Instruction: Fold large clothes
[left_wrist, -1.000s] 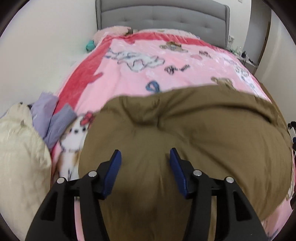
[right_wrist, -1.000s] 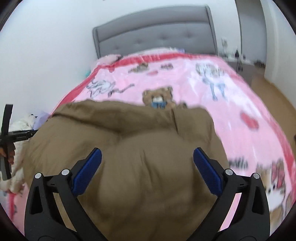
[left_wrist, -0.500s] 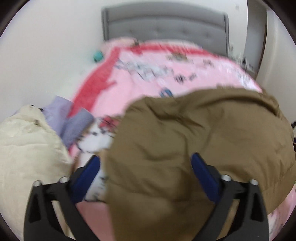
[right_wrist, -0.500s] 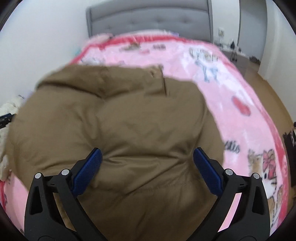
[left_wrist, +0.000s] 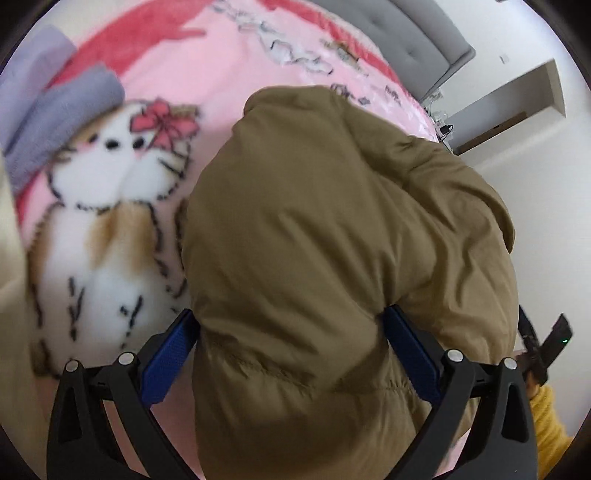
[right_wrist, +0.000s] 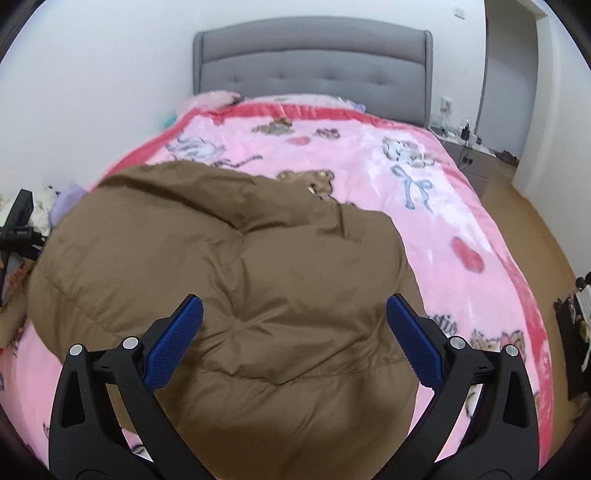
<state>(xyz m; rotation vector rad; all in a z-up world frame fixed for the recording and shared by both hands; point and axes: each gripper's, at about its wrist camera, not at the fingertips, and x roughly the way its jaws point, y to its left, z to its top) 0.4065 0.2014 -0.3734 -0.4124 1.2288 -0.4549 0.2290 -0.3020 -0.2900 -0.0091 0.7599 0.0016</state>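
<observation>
A large brown padded jacket (right_wrist: 236, 266) lies bunched in a mound on the pink cartoon blanket (right_wrist: 424, 192) of the bed. In the left wrist view the jacket (left_wrist: 332, 240) fills the middle and bulges between the jaws. My left gripper (left_wrist: 291, 339) is wide open, its blue pads on either side of the jacket's near edge. My right gripper (right_wrist: 293, 332) is wide open, low over the jacket's near part. The jacket's underside and sleeves are hidden.
A lilac garment (left_wrist: 55, 107) and a cream one (left_wrist: 7, 295) lie at the bed's left edge. A grey headboard (right_wrist: 314, 74) stands at the far end. A bedside unit (right_wrist: 469, 155) and wooden floor (right_wrist: 535, 236) are on the right. The other gripper (right_wrist: 18, 229) shows at far left.
My left gripper opened wide, then dropped and tilted close over the jacket's left edge. My right gripper stayed open and the jacket settled lower on the bed.
</observation>
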